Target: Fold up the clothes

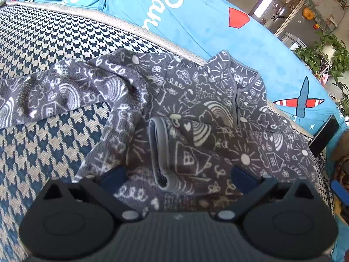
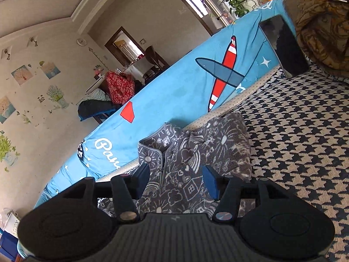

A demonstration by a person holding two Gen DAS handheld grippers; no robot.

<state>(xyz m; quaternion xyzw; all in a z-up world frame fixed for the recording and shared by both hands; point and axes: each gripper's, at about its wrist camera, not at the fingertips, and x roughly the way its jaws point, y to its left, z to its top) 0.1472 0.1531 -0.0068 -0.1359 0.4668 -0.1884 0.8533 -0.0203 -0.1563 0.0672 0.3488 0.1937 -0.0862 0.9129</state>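
Note:
A grey fleece top (image 1: 196, 109) printed with white doodles lies spread on a houndstooth sofa seat (image 1: 43, 43). One sleeve (image 1: 54, 91) stretches out to the left. The other sleeve is folded across the body, its grey cuff (image 1: 161, 152) just ahead of my left gripper (image 1: 178, 176). That gripper is open wide, low over the cloth, with nothing pinched. In the right wrist view the top (image 2: 178, 174) shows its collar and zip (image 2: 162, 152). My right gripper (image 2: 177, 182) hovers over it, open, pads apart on either side of the fabric.
A blue cover with a plane print (image 1: 218, 32) (image 2: 174, 91) drapes the sofa back behind the top. A dark flat phone (image 1: 325, 135) (image 2: 283, 45) leans at the seat's end beside a brown patterned cushion (image 2: 322, 21). Houseplants (image 1: 322, 56) stand beyond.

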